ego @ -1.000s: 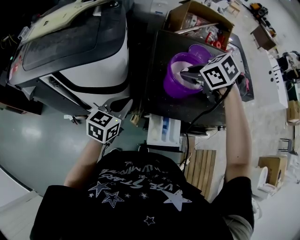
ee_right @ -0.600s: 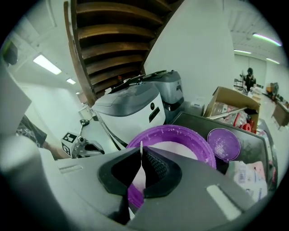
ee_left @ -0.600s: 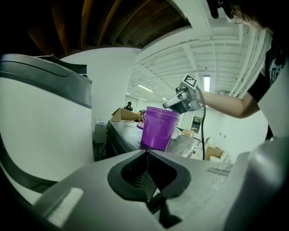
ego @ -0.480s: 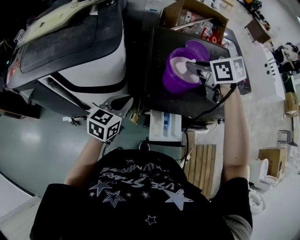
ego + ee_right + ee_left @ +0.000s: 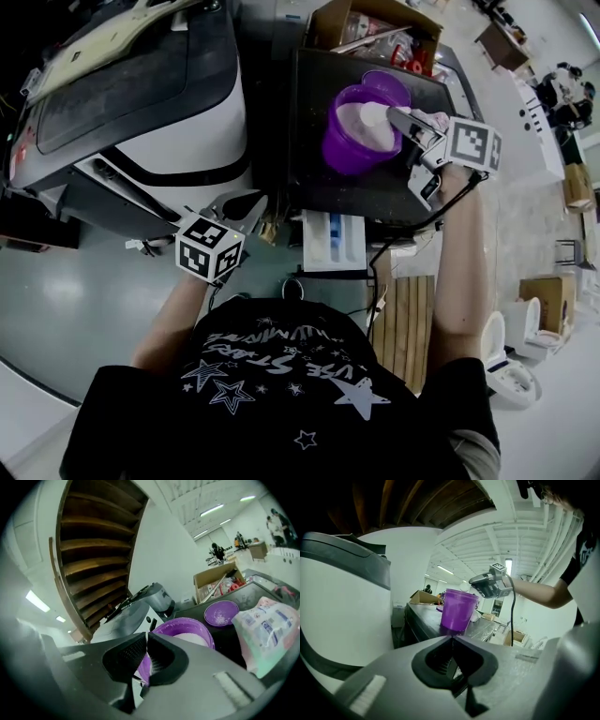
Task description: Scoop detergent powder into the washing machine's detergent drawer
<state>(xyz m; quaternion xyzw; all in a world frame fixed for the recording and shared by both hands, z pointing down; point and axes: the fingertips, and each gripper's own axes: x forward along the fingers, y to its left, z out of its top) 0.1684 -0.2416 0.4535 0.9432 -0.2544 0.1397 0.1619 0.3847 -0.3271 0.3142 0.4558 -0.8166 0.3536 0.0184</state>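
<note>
A purple tub [image 5: 349,141] of white detergent powder stands on a black table [image 5: 314,183]; the left gripper view shows the same tub [image 5: 458,609]. My right gripper [image 5: 400,121] reaches over the tub's rim from the right, shut on the handle of a white scoop [image 5: 374,114] heaped with powder. In the right gripper view its jaws [image 5: 146,644] are pressed together above the tub [image 5: 185,632]. The white detergent drawer [image 5: 315,246] stands pulled open below the table's near edge. My left gripper [image 5: 244,203] is shut and empty, low beside the washing machine [image 5: 141,103].
The tub's purple lid [image 5: 221,612] lies behind it, and a detergent bag [image 5: 268,629] lies to its right. A cardboard box [image 5: 366,28] of clutter sits at the table's far edge. A wooden pallet [image 5: 405,319] lies on the floor near my right arm.
My right gripper has drawn back to the right and lifted the scoop, now heaped with powder, out of the tub. The left gripper has stayed where it was.
</note>
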